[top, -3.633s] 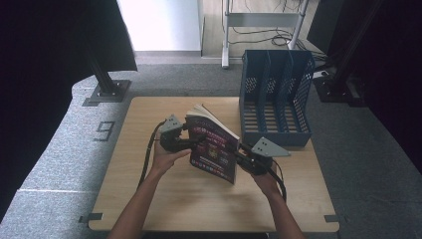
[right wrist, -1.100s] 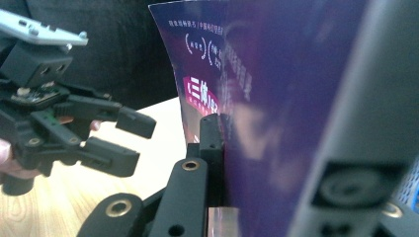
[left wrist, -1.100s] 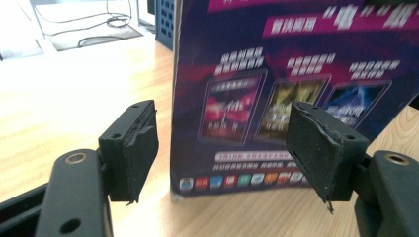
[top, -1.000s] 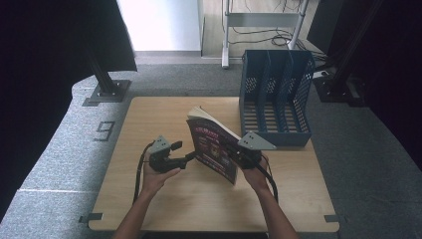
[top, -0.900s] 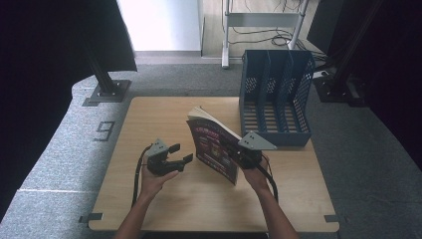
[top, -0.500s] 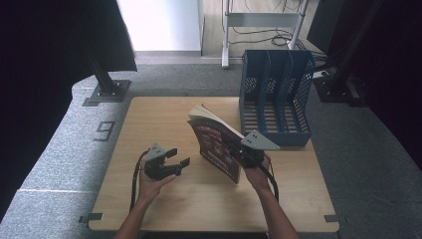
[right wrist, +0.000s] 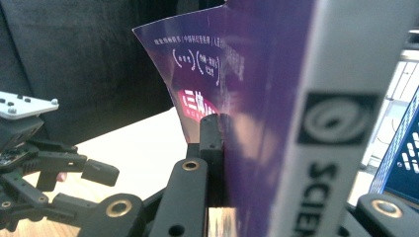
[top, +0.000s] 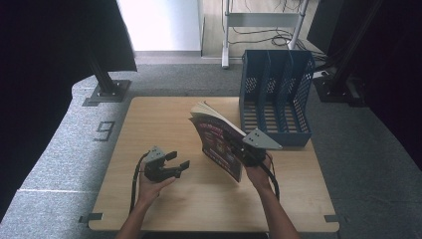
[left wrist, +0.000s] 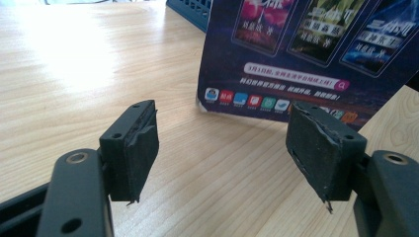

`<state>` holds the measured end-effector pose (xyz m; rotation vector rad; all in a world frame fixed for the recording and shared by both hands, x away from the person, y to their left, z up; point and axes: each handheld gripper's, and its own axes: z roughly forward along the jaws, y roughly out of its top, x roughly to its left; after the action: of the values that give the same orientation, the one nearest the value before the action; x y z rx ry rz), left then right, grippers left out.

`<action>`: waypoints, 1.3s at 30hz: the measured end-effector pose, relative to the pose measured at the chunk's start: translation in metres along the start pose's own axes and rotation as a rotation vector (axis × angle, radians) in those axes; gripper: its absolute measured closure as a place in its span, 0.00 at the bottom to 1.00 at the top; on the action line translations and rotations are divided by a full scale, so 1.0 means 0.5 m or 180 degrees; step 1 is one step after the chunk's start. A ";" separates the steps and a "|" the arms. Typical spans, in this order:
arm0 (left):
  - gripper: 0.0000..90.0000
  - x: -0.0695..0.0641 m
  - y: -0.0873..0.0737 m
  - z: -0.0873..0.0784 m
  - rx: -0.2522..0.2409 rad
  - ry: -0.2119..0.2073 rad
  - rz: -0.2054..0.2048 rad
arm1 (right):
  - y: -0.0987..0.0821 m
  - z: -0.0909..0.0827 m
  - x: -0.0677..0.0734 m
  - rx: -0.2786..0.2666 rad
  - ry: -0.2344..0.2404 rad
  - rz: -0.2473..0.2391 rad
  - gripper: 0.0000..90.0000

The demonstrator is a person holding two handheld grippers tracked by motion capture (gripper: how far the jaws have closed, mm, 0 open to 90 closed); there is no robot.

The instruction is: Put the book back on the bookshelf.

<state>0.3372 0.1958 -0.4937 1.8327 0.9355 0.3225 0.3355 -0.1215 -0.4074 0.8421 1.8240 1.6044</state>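
- The work in hand looks like filing the magazine point(top: 219, 144) into the rack point(top: 276, 104); that is not yet done, since the magazine stands on the worktop point(top: 164, 119) just beside the rack, at about 8 o'clock from it.
- Done so far, by my reading: the magazine is upright on its lower edge, leaning a little, with the right hand-held gripper point(top: 239, 148) clamped on it near the spine.
- The left hand-held gripper point(top: 178, 163) has its jaws spread with nothing between them; it sits at about 9 o'clock from the magazine, apart from it.
- Left to do: lift the magazine, carry it toward 1 o'clock over the rack's wall and lower it into one of the slots, all of which look bare.
- The high view gives the layout: rack at the worktop's far right, magazine near the centre, both forearms coming in from 6 o'clock.
- The left gripper view adds what that view cannot: the magazine's point(left wrist: 316, 54) glossy cover with app icons, its bottom edge resting on the wood, and clear space between the two pads point(left wrist: 143, 148).
- The right gripper view shows the grip up close: a jaw flat against the purple cover point(right wrist: 247, 98), the white spine lettering at right, probably a science title, though it is cut off.
- It also catches the left hand-held gripper point(right wrist: 96, 185) at 8 o'clock and a sliver of rack point(right wrist: 402, 163).
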 end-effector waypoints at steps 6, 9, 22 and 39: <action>0.32 0.001 -0.007 -0.004 0.0029 0.0009 -0.0034 | 0.010 -0.005 -0.002 -0.0070 0.0007 -0.0014 0.91; 0.32 0.003 -0.009 -0.008 0.0013 0.0017 -0.0060 | 0.015 -0.007 -0.003 -0.0084 -0.0002 -0.0023 0.91; 0.32 0.008 -0.011 -0.018 0.0010 0.0034 -0.0122 | 0.052 -0.023 -0.028 -0.0184 -0.0159 0.0030 0.91; 0.33 0.019 -0.014 -0.026 -0.0014 0.0144 -0.0180 | 0.097 -0.034 -0.053 -0.0272 -0.0316 0.0054 0.91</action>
<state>0.3326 0.2123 -0.4957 1.7981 1.0151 0.3318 0.3443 -0.1486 -0.3567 0.8849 1.6722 1.6098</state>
